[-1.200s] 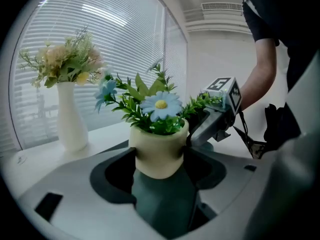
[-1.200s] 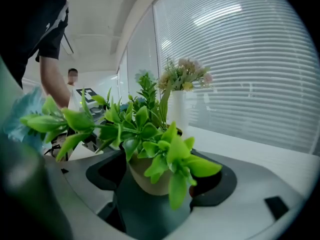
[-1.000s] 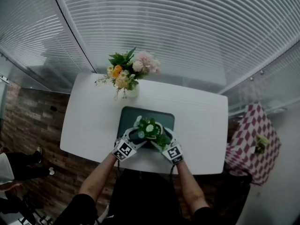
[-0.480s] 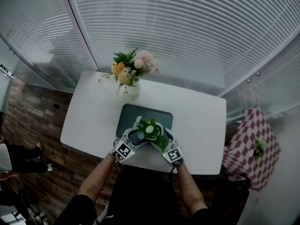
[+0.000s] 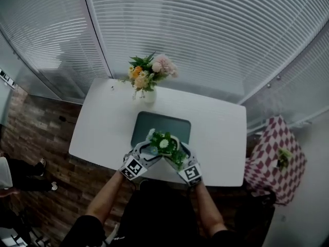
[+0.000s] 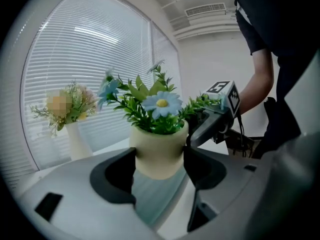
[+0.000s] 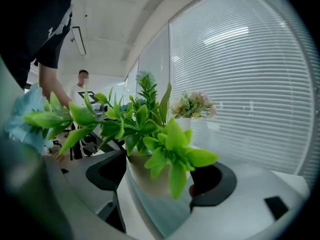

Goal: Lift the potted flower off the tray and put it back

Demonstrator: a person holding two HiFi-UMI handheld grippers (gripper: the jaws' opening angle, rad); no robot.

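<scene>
While L gripper (image 6: 159,168) and R gripper (image 7: 161,179) clamp it from opposite sides, pot (image 6: 158,151) w/ blue daisy + green leaves is at near edge of tray (image 5: 165,123). L jaws press on its cream wall; R jaws grip same pot, leaves in front. Can't tell if base touches tray. Tray lies on table (image 5: 97,133); vase (image 5: 149,96) of flowers stands behind it, apart.
</scene>
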